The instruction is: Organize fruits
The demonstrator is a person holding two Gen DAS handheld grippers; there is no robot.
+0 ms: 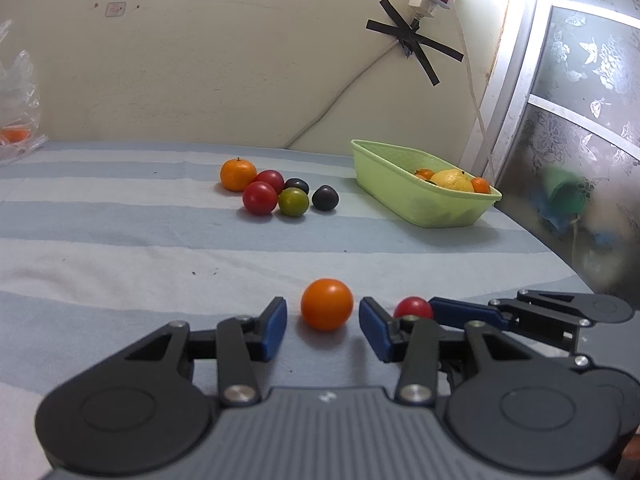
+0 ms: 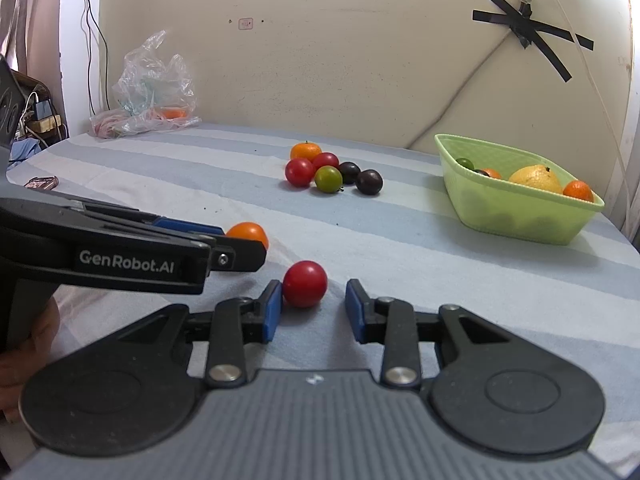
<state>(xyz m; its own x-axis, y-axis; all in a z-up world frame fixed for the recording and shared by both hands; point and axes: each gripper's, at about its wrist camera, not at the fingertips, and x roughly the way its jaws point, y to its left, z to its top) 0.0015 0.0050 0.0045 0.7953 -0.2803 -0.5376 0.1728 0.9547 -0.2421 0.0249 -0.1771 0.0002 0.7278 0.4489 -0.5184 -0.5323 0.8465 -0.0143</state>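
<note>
Orange and red, two small round fruits lie near the front edge of a tabletop covered in blue-and-white striped cloth. The left tool (image 1: 323,326) brackets the orange fruit (image 1: 327,304) with its blue pads standing slightly apart from it on both sides, so nothing is gripped. The right tool (image 2: 311,308) brackets the red fruit (image 2: 305,283); one pad touches it, the other stands clear, so it is not clamped either. Both seem placed for pickup. Toward the back middle sits a loose cluster of fruits (image 2: 332,172), orange, red, green and dark. A light green basket (image 2: 520,216) near the back right corner already holds a few fruits, probably the sorting spot. A crumpled plastic bag (image 2: 152,84) rests at the back left corner against a cream wall with black tape (image 2: 532,36).
</note>
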